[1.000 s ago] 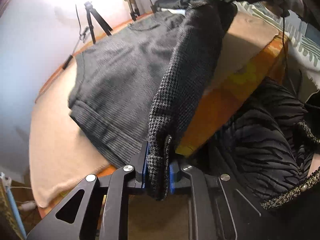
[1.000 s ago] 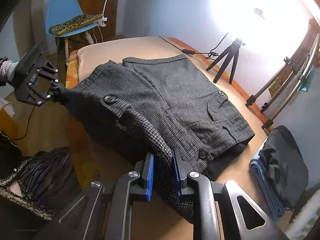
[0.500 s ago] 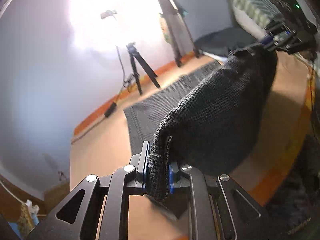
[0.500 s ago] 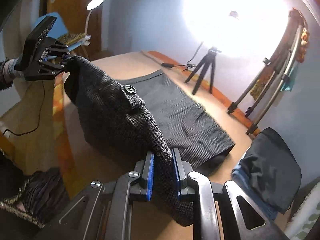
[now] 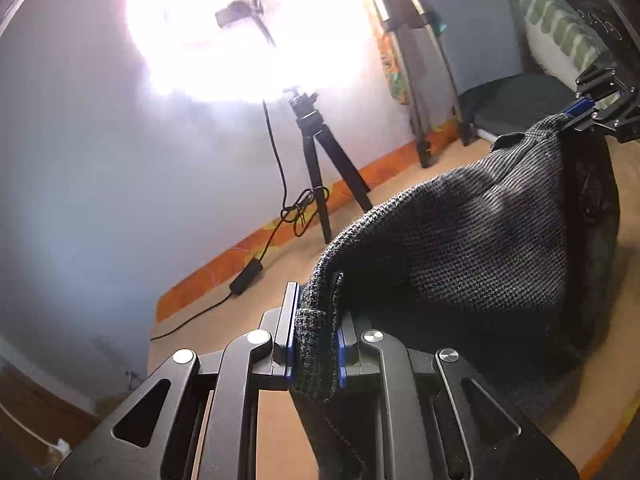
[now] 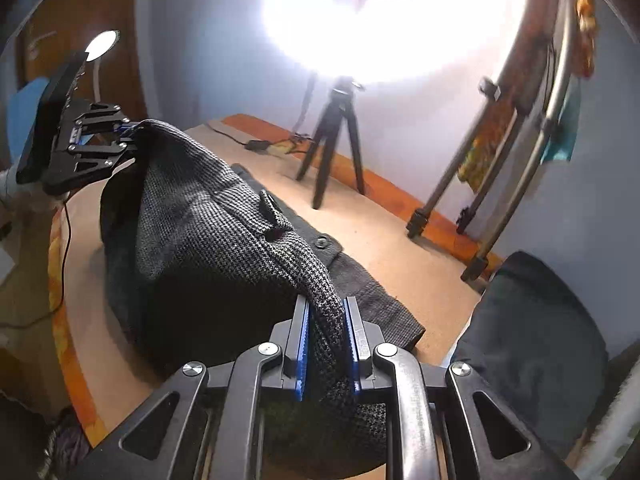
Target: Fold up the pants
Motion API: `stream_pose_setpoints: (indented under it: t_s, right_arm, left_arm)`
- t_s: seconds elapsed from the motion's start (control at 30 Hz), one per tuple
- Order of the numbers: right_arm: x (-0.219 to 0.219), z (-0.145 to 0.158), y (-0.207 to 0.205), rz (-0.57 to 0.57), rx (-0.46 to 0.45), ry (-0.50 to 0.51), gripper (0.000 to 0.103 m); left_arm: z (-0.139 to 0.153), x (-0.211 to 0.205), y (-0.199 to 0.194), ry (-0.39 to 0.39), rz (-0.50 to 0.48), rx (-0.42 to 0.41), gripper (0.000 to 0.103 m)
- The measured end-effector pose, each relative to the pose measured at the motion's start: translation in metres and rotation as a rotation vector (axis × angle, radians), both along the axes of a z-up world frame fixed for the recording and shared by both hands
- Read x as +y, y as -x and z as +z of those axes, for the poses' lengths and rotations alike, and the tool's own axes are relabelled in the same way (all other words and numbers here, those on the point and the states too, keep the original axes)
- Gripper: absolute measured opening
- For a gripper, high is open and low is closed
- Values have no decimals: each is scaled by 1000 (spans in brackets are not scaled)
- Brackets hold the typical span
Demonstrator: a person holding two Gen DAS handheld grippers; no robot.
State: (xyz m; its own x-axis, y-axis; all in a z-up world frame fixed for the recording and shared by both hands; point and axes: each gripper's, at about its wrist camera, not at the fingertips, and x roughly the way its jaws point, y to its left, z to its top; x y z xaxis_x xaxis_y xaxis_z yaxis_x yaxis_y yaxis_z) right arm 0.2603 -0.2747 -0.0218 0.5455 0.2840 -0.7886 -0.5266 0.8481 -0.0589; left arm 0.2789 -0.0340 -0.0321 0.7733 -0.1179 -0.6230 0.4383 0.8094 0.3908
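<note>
While clamped, pants unlabelled.

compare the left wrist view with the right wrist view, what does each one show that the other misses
Only the left wrist view shows a striped pillow near the wall.

Only the right wrist view shows the button on the lower layer of the pants, a lit desk lamp and a blue chair.

Both show the grey pants lifted off the table, with the left gripper and right gripper each shut on the fabric, plus the black tripod and a dark folded pile.
</note>
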Motion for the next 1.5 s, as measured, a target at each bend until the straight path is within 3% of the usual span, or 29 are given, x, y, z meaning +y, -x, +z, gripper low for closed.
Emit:
stream_pose_setpoints:
  t_s: [0.13,0.33,0.67,0.8,0.97,1.23,1.33,1.43,1.5]
  right_arm:
    - [-6,-13,-32,-37,31,-2,14]
    - [0,-42,-69,-58,67,39,14]
    - [3,-84,-103,-77,137,82,14]
    - [7,-91,-113,-85,145,81,14]
    - [11,-99,-120,-97,151,93,15]
    - [10,-100,-124,-128,137,83,20]
    - [9,-90,-121,-163,90,103,37]
    - [1,-66,-112,-187,42,67,40]
    - [-3,-52,-103,-191,25,49,49]
  left_arm:
    - [-18,0,-32,5,32,63,13]
    - [-51,-5,-71,-50,56,123,13]
    - [-87,-4,-95,-84,63,211,14]
    - [-82,7,-106,-68,125,214,34]
    - [-70,32,-112,-44,217,194,44]
    - [-44,58,-84,-53,270,113,44]
    - [-30,64,-60,-32,260,95,44]
    - [-21,70,-27,5,237,94,44]
    - [-18,72,-6,20,223,98,44]
